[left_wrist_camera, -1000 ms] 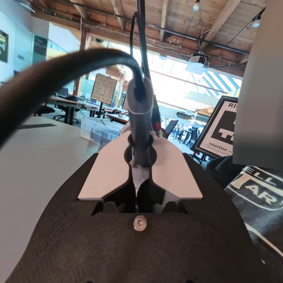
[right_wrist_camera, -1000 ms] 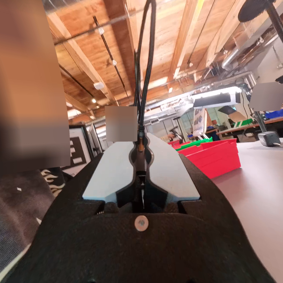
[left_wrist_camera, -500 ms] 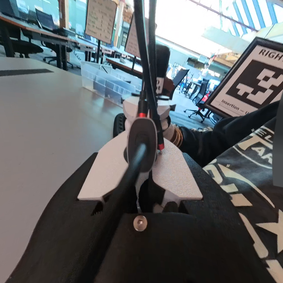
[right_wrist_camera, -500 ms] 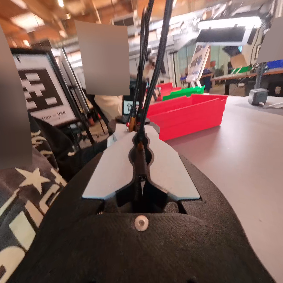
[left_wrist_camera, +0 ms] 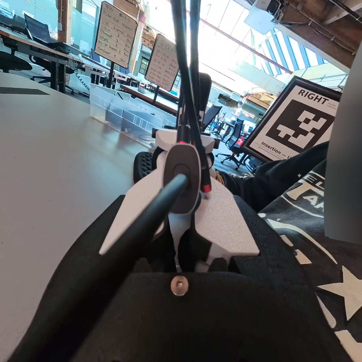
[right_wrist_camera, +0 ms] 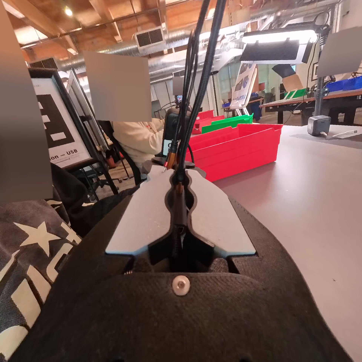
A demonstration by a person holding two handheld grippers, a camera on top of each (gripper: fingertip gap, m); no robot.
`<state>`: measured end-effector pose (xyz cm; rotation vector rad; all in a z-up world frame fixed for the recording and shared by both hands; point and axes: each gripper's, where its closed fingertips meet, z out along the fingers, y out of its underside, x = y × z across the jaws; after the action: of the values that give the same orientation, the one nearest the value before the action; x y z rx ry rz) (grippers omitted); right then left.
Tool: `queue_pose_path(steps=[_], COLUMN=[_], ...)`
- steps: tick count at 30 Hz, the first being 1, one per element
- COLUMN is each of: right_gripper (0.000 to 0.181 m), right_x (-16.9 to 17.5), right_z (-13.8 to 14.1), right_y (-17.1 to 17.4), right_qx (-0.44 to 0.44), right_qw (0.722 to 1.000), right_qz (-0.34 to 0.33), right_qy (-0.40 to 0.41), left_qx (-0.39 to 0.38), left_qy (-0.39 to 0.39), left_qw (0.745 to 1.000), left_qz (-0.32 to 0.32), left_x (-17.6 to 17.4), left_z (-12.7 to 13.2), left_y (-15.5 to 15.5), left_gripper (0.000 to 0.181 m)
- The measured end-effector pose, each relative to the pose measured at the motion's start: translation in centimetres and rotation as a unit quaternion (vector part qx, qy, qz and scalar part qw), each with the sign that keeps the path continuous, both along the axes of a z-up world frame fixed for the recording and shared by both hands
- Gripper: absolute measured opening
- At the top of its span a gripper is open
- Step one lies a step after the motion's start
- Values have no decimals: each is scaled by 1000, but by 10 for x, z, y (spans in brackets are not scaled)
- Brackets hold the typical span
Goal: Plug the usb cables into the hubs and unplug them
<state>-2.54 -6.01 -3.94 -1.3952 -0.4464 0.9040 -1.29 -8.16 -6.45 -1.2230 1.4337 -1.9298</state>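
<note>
Two grippers face each other above the grey table [left_wrist_camera: 49,156]: left gripper [left_wrist_camera: 181,197] clamps the grey hub [left_wrist_camera: 182,180], right gripper [right_wrist_camera: 181,188] pinches a black cable plug [right_wrist_camera: 180,197].

One grey hub [left_wrist_camera: 181,180] is in view, with one thick black cable [left_wrist_camera: 148,213] running from its end. Behind it on the surface [left_wrist_camera: 49,166] stands one clear plastic organiser [left_wrist_camera: 125,115], and beyond that two handwritten boards [left_wrist_camera: 115,33]. Right of the hub stands one framed marker sign [left_wrist_camera: 293,121]. In the right wrist view: three red bins [right_wrist_camera: 235,148], one green bin [right_wrist_camera: 227,123], one small grey cube [right_wrist_camera: 318,125].
</note>
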Motion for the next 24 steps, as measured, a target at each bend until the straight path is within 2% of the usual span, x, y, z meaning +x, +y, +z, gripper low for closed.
queue_pose_path(steps=[4,7,8,9,10,11,12,14,17,20,24], right_gripper=[7,6,9,7,7,7,7,7,7,7,7], right_x=[1,1,7,37,73,101,115,116,134,179,242], right_z=[-3,-4,3,41,73,92,97,92,94,103,76], right_y=[1,-1,-2,-9,-20,-31,-37,-44,-52,-70,-114], right_qx=[-8,-8,8,66,90,117,131,105,82,55,-83], right_qw=[1000,999,1000,994,985,982,982,986,980,951,891], right_qz=[0,3,-9,-45,-56,-86,-123,-128,-171,-271,-384], right_qy=[-2,-36,-26,70,134,123,62,0,-56,-137,-228], left_qx=[3,15,28,67,94,109,92,29,3,13,8], left_qy=[7,13,34,103,106,94,79,37,-14,-21,-24], left_qw=[1000,1000,999,992,990,990,993,999,1000,1000,1000], left_qz=[5,1,4,16,2,0,0,2,15,20,17], left_x=[1,1,2,3,4,4,4,-1,-9,-10,-10], left_z=[-3,-6,-13,-37,-40,-38,-32,-15,-1,0,1], left_y=[1,-1,0,1,-7,-11,-9,1,8,7,7], left_gripper=[18,18,17,16,16,16,16,16,16,17,16])
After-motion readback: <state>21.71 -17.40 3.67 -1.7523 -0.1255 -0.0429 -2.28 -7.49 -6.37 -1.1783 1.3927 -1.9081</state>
